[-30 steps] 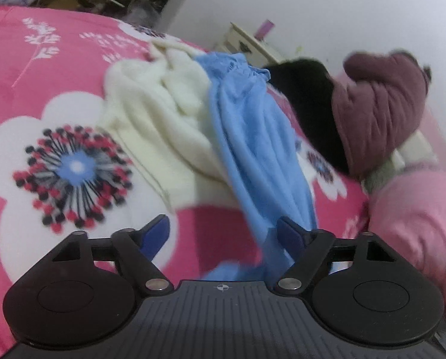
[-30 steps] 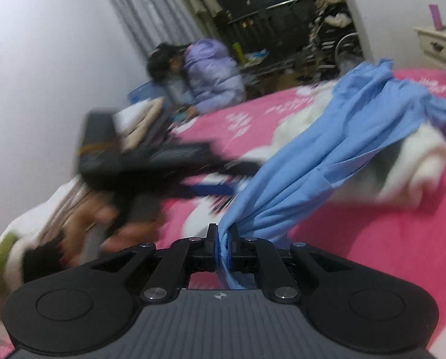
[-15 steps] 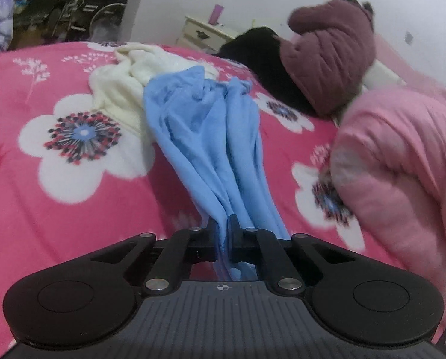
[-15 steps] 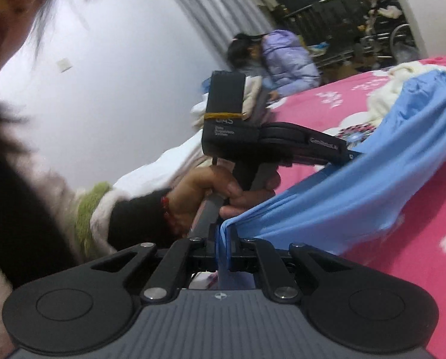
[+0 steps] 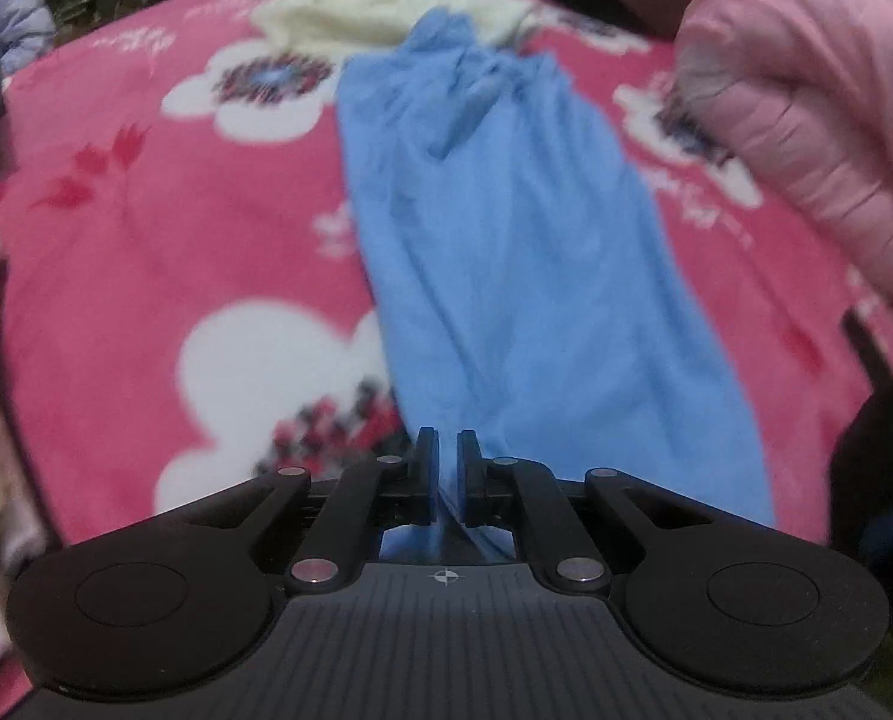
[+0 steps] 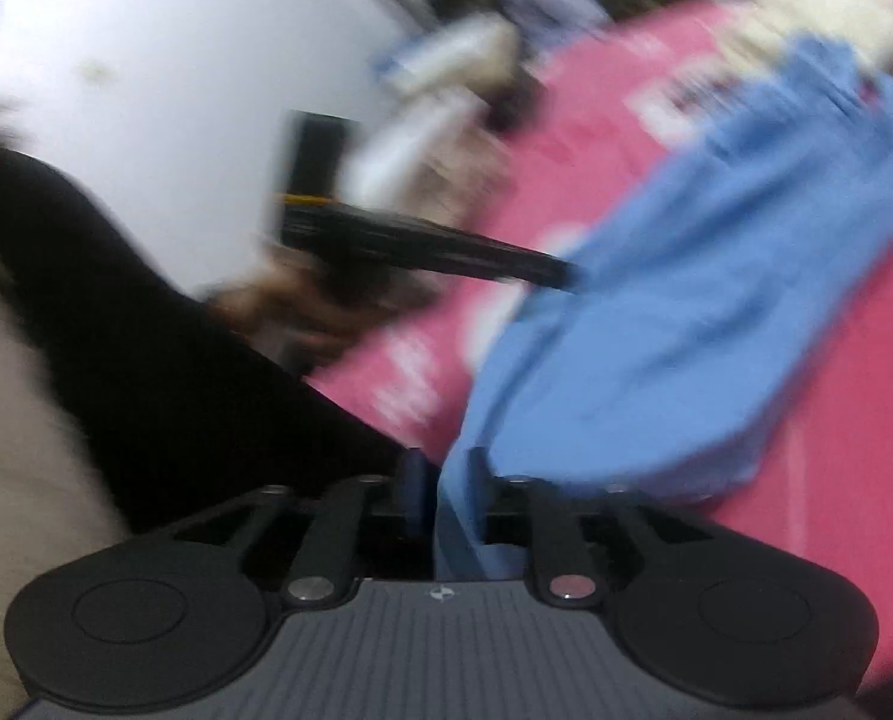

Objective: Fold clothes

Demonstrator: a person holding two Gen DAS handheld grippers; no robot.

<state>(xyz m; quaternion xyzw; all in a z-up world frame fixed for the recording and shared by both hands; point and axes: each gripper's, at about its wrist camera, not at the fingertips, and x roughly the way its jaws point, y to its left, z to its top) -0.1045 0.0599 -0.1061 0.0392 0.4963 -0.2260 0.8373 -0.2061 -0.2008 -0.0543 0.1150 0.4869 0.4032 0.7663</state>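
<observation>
A blue garment (image 5: 506, 228) lies stretched lengthwise over the pink flowered bed cover (image 5: 146, 228). Its near end runs into my left gripper (image 5: 444, 450), whose jaws stand almost together on the cloth and are starting to open. In the right wrist view the blue garment (image 6: 716, 300) is blurred. One corner of it hangs between the jaws of my right gripper (image 6: 443, 474). Those jaws are opening: the cloth rests against the right finger and a dark gap shows beside the left one. The left gripper (image 6: 560, 273) shows there too, held by a hand at the cloth's far edge.
A cream fleece garment (image 5: 374, 6) lies bunched at the far end of the bed. A pink padded jacket (image 5: 806, 120) is piled at the right. A person in a purple coat (image 5: 2, 0) is at the far left. A dark sleeve (image 6: 146, 330) fills the lower left.
The left gripper shut on the blue garment, and both grippers pulled it toward the near side, spreading it flat on the bed. The right jaws have parted from the cloth.
</observation>
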